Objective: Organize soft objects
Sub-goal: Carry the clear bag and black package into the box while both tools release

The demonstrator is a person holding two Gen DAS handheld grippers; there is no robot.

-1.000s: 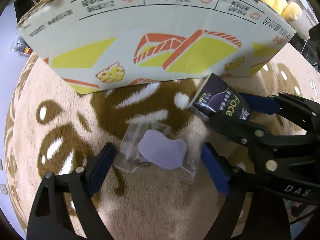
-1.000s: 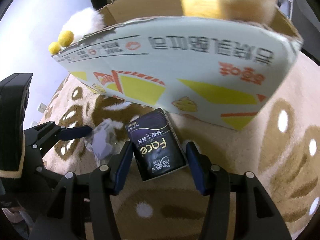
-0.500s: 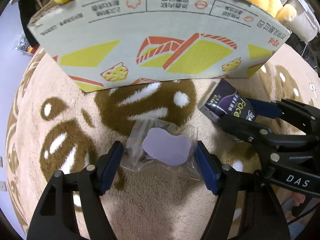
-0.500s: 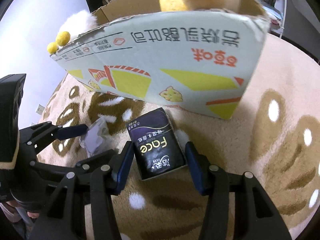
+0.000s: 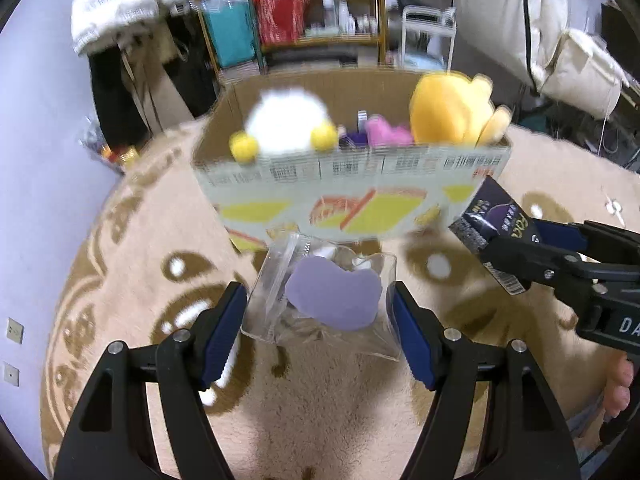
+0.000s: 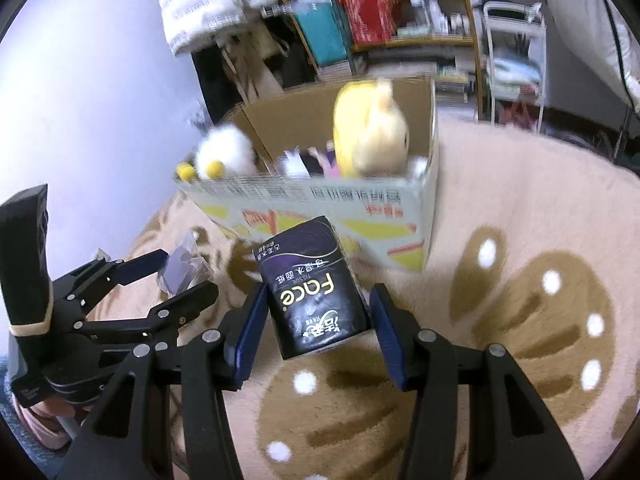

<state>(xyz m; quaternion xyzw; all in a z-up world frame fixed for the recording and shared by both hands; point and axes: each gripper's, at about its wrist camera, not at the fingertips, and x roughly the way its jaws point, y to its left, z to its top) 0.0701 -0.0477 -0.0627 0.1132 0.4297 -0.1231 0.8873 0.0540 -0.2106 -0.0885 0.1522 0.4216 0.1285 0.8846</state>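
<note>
we've got the clear bag (image 5: 320,300) with a purple pad inside clamped between the left gripper (image 5: 320,320) jaws, which just closed in on it, held above the rug (image 5: 132,280). the dark tissue pack (image 6: 316,292) is pinched in the right gripper (image 6: 316,324) just beside it. both sit in front of the cardboard box (image 5: 352,204), which has a white plush (image 5: 288,122) and yellow plush (image 5: 452,112) poking out.
</note>
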